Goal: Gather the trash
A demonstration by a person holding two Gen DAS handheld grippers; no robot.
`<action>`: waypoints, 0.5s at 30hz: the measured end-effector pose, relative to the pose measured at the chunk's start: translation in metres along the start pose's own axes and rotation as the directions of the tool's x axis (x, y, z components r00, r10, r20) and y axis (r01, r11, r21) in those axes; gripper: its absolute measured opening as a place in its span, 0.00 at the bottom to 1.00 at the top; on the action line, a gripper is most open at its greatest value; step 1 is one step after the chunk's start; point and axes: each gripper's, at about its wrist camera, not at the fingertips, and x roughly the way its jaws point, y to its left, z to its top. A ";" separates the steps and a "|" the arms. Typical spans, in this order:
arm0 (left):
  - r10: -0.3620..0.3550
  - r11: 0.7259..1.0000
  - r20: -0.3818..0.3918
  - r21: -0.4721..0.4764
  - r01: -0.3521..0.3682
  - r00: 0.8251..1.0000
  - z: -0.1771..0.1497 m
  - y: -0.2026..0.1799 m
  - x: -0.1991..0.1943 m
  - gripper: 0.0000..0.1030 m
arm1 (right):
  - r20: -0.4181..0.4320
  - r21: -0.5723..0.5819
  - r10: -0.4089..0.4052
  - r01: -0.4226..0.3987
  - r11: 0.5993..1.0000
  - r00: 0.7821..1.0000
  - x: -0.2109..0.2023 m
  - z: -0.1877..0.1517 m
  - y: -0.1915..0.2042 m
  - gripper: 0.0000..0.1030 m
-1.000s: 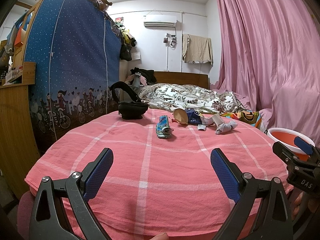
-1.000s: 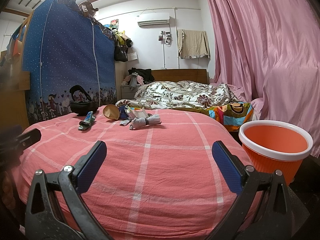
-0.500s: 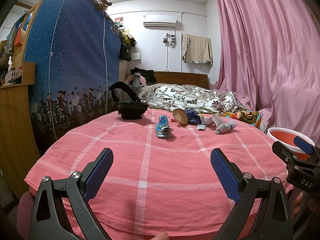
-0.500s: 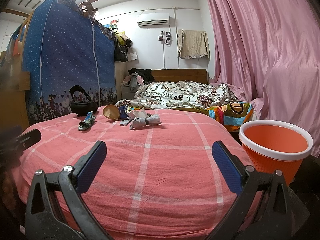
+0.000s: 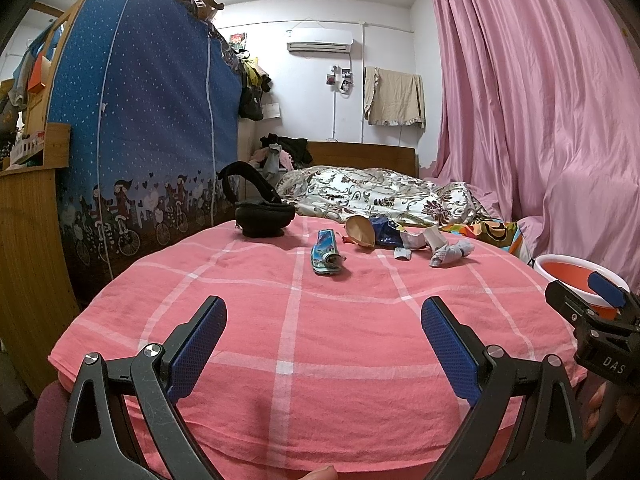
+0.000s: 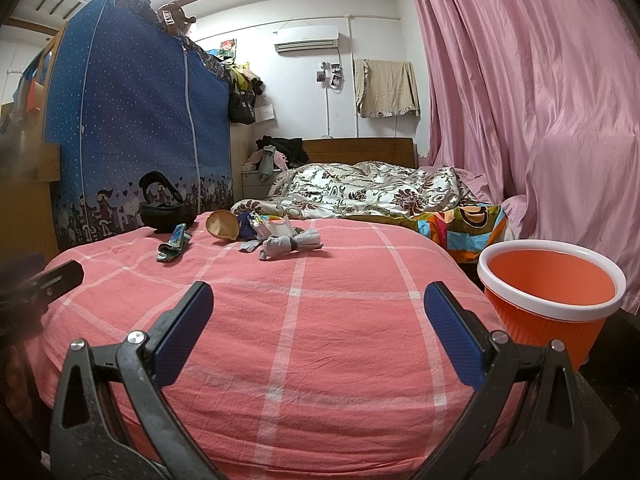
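Several pieces of trash lie on the pink checked bed cover: a blue-green wrapper, a tan crumpled piece, a dark blue wrapper and a grey-white wad. An orange bin with a white rim stands right of the bed. My left gripper and right gripper are both open and empty, over the bed's near end, well short of the trash.
A black bag sits on the bed's far left. A blue fabric wardrobe stands at left, a pink curtain at right. A patterned quilt lies beyond the trash.
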 end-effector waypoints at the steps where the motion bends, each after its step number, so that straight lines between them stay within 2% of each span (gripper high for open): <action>1: 0.000 1.000 0.000 0.000 0.000 1.000 0.000 0.000 0.000 0.93 | 0.000 0.000 0.001 -0.001 1.000 1.000 0.000 0.000 0.000 1.00; 7: 0.001 1.000 0.015 0.014 -0.001 1.000 0.001 -0.001 0.001 0.93 | -0.003 0.001 0.007 -0.007 1.000 1.000 0.004 0.010 0.000 1.00; 15: -0.009 0.998 0.060 0.068 0.005 0.998 0.025 -0.010 0.012 0.93 | -0.006 0.009 0.011 -0.011 1.000 1.000 0.017 0.038 0.000 1.00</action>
